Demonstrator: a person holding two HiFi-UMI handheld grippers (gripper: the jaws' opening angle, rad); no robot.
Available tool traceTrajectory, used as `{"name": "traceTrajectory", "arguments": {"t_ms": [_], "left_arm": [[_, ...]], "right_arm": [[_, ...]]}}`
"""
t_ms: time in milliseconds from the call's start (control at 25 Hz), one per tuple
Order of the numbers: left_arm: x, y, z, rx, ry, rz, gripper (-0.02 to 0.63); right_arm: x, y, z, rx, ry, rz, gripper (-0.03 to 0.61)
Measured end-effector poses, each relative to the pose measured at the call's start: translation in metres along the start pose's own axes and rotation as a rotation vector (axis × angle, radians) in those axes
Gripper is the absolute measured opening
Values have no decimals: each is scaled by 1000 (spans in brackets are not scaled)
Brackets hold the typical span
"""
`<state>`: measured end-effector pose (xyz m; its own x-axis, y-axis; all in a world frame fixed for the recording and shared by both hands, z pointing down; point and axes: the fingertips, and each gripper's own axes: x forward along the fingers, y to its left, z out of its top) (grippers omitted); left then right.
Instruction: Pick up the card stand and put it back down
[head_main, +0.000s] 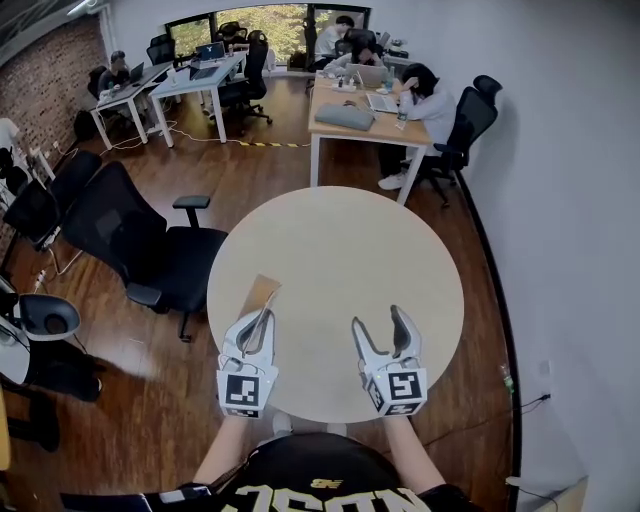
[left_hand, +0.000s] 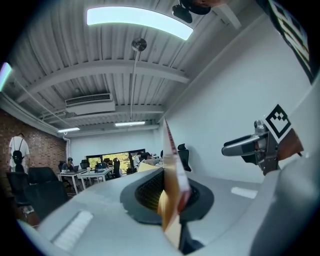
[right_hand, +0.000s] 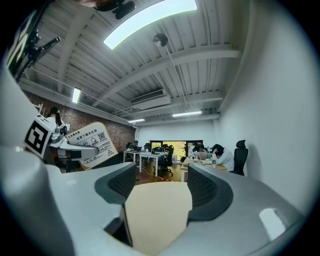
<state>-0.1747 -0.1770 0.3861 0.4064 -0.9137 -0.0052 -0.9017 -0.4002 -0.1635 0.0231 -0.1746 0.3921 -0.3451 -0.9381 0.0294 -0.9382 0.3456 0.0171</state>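
Left side: the left gripper (head_main: 262, 318) is clamped on the card stand (head_main: 262, 292). Its own view shows both pads pressed flat against the thin panel (left_hand: 172, 177), which is seen edge-on. The stand sits over the round table (head_main: 340, 235) at about 8 o'clock, close to the rim. Whether its base touches the tabletop cannot be told.

From the right gripper view, the stand (right_hand: 91, 141) shows a printed face with a code square and leans slightly. It lies at roughly 9 o'clock from that camera.

Judged handling: the stand is a light, stiff sheet, likely smooth-faced, so it could swivel or slip in a two-point pinch. Holding low on the panel, near its base and across the flat faces, should limit rotation. Setting it down calls for a level base, or it will tip.

Right side: the right gripper (head_main: 388, 326) is at about 5 o'clock on the table. Its jaws stand apart and empty, with only tabletop showing between them.
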Motion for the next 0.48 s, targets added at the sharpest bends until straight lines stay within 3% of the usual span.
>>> {"name": "traceTrajectory", "arguments": {"t_ms": [280, 480], "left_arm": [[19, -5, -20, -29, 8, 6, 18], [38, -7, -33, -45, -9, 8, 18]], "right_arm": [[12, -9, -35, 30, -4, -67, 316], [26, -10, -54, 25, 18, -69, 319]]}}
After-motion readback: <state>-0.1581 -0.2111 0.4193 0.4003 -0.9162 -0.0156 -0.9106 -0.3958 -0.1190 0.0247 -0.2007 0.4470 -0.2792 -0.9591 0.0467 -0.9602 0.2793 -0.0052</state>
